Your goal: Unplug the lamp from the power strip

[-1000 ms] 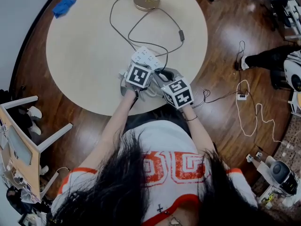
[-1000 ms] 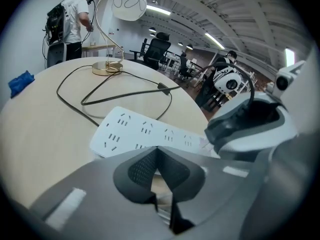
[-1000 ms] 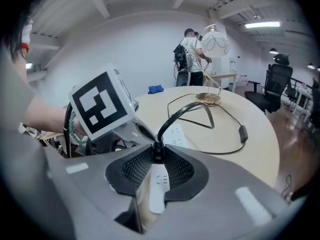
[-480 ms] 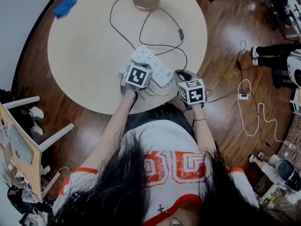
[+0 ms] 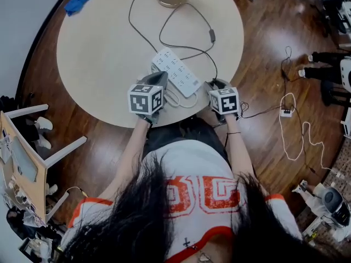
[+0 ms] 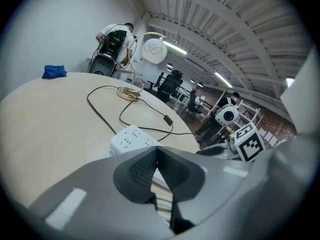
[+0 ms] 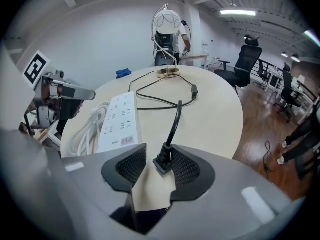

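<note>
Right gripper point(image 7: 156, 160) jaws are opening; the lamp's black moulded plug point(image 7: 163, 160) is leaning on one pad, clear of the long white plastic power strip point(image 7: 118, 120) lying near on the round beige tabletop point(image 7: 215, 119). Left gripper point(image 6: 157, 154) jaws are sitting closed, empty.

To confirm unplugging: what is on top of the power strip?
No plug: the power strip shows empty sockets. The right gripper, jaws opening, has the black plug between them, off the strip. The left gripper covers one edge.

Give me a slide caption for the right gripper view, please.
The right claw opens around the lamp's black plug, free of the white power strip.
</note>
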